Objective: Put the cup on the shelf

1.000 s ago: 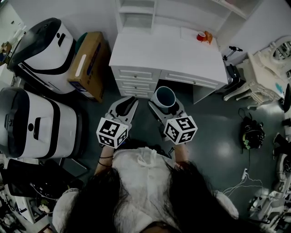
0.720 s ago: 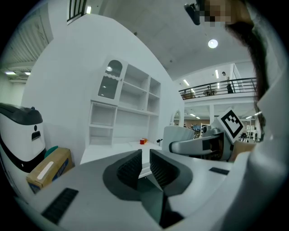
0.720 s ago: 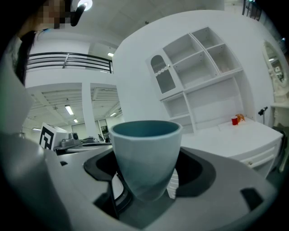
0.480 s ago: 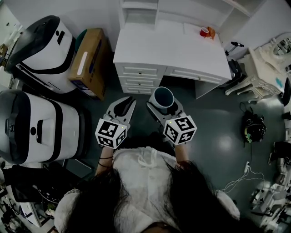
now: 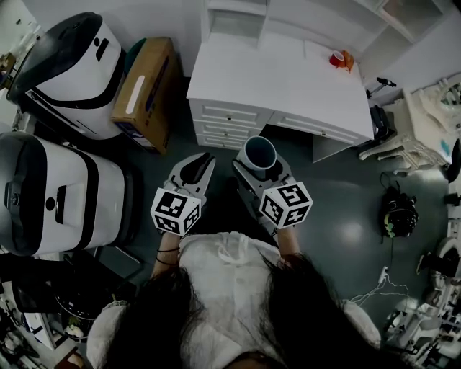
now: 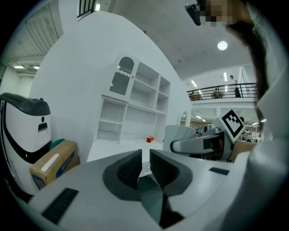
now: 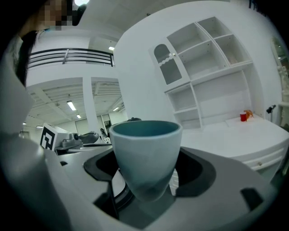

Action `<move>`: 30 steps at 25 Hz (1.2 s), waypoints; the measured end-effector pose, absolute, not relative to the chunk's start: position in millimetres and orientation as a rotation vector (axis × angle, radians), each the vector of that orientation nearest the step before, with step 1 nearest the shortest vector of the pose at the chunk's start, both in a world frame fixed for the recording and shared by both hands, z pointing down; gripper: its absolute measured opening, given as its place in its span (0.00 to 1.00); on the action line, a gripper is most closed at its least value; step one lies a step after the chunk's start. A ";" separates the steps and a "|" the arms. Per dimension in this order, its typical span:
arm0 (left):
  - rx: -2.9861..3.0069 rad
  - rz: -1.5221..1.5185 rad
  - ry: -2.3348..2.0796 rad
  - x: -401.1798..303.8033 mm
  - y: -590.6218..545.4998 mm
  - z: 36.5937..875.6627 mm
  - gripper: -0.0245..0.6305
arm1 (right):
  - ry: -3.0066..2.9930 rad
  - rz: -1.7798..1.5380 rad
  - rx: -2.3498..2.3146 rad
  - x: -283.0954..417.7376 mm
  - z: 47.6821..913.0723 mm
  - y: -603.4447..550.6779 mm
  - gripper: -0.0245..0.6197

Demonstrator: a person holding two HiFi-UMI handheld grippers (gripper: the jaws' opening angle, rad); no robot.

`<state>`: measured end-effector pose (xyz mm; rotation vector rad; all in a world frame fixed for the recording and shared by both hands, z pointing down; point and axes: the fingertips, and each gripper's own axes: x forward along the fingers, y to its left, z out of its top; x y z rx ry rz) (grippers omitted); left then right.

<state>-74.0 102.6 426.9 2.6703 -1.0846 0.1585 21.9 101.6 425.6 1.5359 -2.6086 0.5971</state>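
A white desk with drawers (image 5: 281,86) stands on the dark grey floor (image 5: 346,194), with a white open shelf unit (image 5: 230,18) along its far edge. A small red container (image 5: 336,58) sits at the desk's far right corner. A brown cardboard box (image 5: 144,90) lies on the floor just left of the desk.

Long dark hair (image 5: 148,317) hangs over a white top (image 5: 230,277) tied at the neckline; thin dark bands (image 5: 167,253) circle one wrist. The left gripper (image 5: 205,158) and right gripper (image 5: 259,155) have pale grey shells with black ribbed pads (image 6: 131,168) (each carries a white cube (image 5: 176,210) of black square markers).
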 end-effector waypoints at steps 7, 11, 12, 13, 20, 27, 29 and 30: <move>2.677 0.181 -1.102 -64.4 39.7 426.9 0.13 | -2.625 0.607 1.515 31.8 430.5 37.5 0.60; 2.687 0.179 -1.105 -47.7 -5.6 420.9 0.13 | -2.631 0.601 1.503 45.7 427.4 -5.2 0.60; 2.692 0.176 -1.104 -42.5 -16.2 419.3 0.13 | -2.631 0.599 1.502 50.2 426.7 -15.8 0.60; 2.698 0.174 -1.104 -37.3 -26.7 417.4 0.13 | -2.629 0.597 1.500 54.9 426.1 -26.3 0.60; 2.705 0.184 -1.128 -12.9 -92.0 410.7 0.13 | -2.631 0.605 1.487 81.5 427.2 -90.2 0.60; 2.694 0.201 -1.158 11.9 -132.7 410.0 0.13 | -2.646 0.631 1.429 99.5 434.8 -133.6 0.60; 2.693 0.205 -1.166 18.5 -139.8 409.9 0.13 | -2.653 0.636 1.414 103.0 436.2 -142.7 0.60; 2.692 0.209 -1.169 20.9 -142.7 410.1 0.13 | -2.656 0.640 1.409 104.1 437.4 -146.7 0.60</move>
